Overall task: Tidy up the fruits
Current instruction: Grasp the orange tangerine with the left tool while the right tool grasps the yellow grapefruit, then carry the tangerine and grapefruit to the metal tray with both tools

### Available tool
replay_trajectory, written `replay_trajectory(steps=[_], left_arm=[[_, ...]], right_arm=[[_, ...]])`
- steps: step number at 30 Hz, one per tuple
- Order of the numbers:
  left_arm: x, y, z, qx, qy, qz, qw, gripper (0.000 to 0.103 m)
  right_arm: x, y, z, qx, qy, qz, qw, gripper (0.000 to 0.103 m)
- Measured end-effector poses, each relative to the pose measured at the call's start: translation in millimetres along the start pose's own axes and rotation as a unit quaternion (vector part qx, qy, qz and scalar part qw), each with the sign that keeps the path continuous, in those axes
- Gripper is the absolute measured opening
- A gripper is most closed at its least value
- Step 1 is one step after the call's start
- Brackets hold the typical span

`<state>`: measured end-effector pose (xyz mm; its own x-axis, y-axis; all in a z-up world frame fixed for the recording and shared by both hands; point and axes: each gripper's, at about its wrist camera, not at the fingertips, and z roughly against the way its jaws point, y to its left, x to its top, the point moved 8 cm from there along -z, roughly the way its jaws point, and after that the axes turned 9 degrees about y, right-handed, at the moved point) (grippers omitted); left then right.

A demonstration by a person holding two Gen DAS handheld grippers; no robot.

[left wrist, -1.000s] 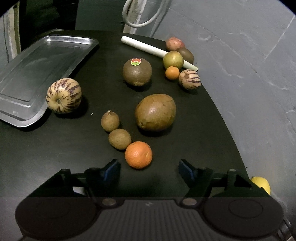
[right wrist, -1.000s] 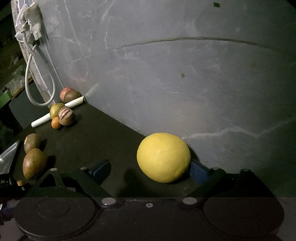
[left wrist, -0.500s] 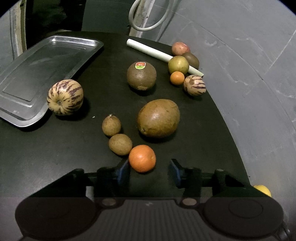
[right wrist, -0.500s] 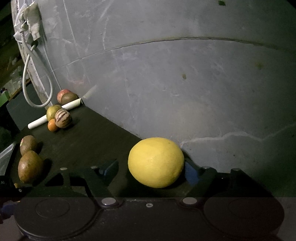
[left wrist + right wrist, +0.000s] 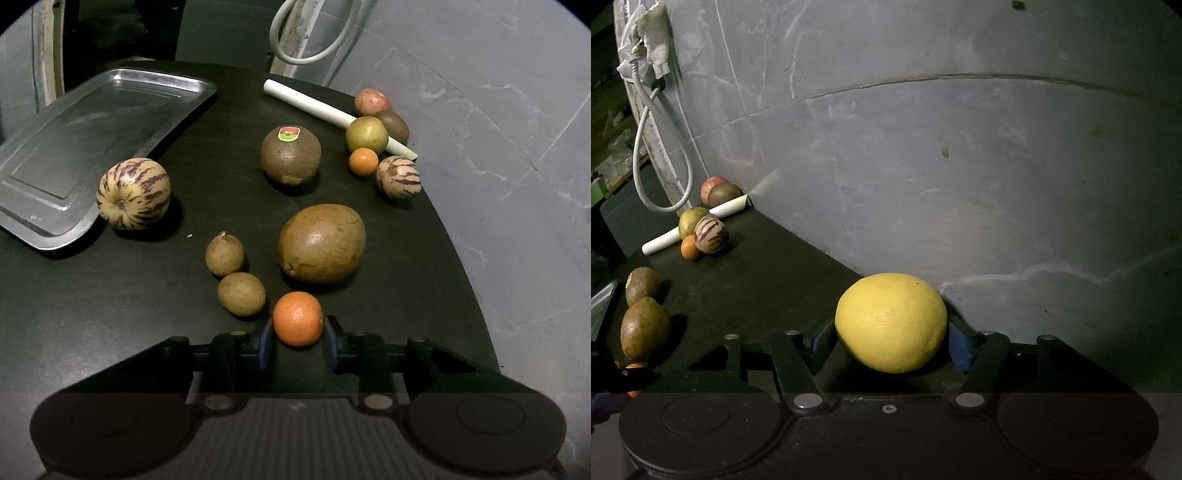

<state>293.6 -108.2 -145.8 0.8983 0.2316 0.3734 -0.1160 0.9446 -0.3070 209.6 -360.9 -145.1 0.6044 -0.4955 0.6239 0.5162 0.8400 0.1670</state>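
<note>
My left gripper (image 5: 297,339) is shut on a small orange (image 5: 297,319), its blue pads against both sides, low on the black table (image 5: 110,295). In the right wrist view, a large yellow citrus (image 5: 891,321) sits between the blue pads of my right gripper (image 5: 890,343). Its jaws are closing, and both pads touch the fruit's sides. An empty metal tray (image 5: 74,147) lies at the far left. Beside the tray rests a striped melon (image 5: 133,194).
Two small brown fruits (image 5: 224,254) and a large brown one (image 5: 322,243) lie just beyond the orange, a stickered brown fruit (image 5: 290,155) further back. More fruit (image 5: 369,134) clusters by a white tube (image 5: 314,107). A grey wall (image 5: 960,166) borders the table's right edge.
Both grippers' jaws have drawn in from wide apart. The left pads now meet the orange; the right pads now meet the yellow citrus. Neither hand has shifted.
</note>
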Motion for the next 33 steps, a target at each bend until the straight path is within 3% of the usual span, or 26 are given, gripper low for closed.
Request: replay_trajectory(steps=[20,33], left_arm=[[-18.2,-30.3,-3.1,-0.027,0.021,-0.072,0.9968,0.031],[-23.8,-38.2,4.4,-0.063,0.025,-0.096,0.9930,0.031]], right_arm=[[-5.2,1.6,4.0,0.022,0.005,0.005,1.000,0.064],[-9.7,14.9,6.9,0.067,0.019,0.014,0.997,0.063]])
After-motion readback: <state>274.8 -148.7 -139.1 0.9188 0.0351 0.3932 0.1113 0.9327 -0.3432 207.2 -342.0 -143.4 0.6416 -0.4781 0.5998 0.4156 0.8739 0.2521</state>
